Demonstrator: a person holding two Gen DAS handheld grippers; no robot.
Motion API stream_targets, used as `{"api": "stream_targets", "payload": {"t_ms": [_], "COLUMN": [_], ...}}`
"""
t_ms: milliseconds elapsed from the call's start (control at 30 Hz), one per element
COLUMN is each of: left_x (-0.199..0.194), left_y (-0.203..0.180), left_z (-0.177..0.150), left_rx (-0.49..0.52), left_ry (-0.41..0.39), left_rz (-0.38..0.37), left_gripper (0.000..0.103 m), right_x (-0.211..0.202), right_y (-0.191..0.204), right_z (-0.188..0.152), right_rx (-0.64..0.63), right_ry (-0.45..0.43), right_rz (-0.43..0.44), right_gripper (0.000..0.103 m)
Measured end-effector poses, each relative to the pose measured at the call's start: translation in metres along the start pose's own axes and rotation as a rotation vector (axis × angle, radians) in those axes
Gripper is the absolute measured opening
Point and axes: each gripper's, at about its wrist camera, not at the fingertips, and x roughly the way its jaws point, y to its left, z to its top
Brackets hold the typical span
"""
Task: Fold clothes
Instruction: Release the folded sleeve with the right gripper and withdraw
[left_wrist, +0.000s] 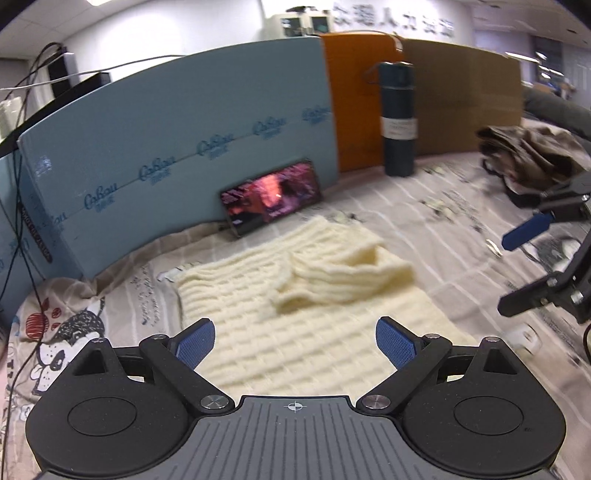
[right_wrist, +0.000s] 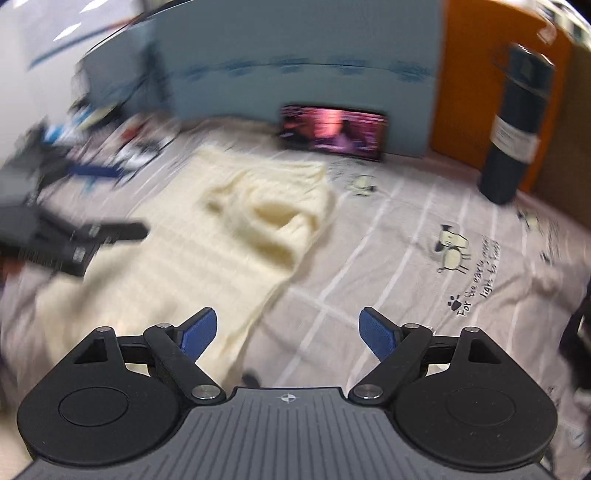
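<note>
Both grippers, left and right, fingers spread wide, empty, above cream sweater

Motion blur smears the right wrist view's left side; the cream cable-knit sweater there loses its texture, near edge hidden behind the gripper body.

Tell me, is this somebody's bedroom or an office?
Probably an office worktable dressed as a bed: a cartoon bedsheet covers it, foam boards wall it in, and office ceiling lights and wall lettering show behind.
</note>
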Motion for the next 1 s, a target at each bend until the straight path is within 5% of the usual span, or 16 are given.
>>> {"api": "stream_targets", "payload": {"t_ms": [300, 433, 600, 800, 1000], "left_x": [-0.022, -0.031, -0.052, -0.065, -0.057], "left_y": [-0.015, -0.015, -0.021, -0.030, -0.046], "left_z": [-0.011, -0.018, -0.038, -0.065, -0.090], "left_rx": [0.051, 0.066, 0.219, 0.377, 0.526], "left_ry": [0.029, 0.048, 0.081, 0.236, 0.269], "left_rz": [0.000, 0.005, -0.054, -0.179, -0.112], "left_gripper": [0.096, 0.096, 0.096, 0.096, 0.096], "right_x": [-0.002, -0.005, -0.015, -0.011, -0.002], "right_y": [0.031, 0.048, 0.069, 0.092, 0.102], "right_z": [-0.045, -0.053, -0.051, -0.046, -0.044], "right_rx": [-0.232, -0.266, -0.274, -0.341, -0.372], "right_ry": [0.192, 0.180, 0.122, 0.102, 0.104], "right_rz": [0.034, 0.094, 0.180, 0.213, 0.211], "right_gripper": [0.087, 0.088, 0.092, 0.092, 0.094]}}
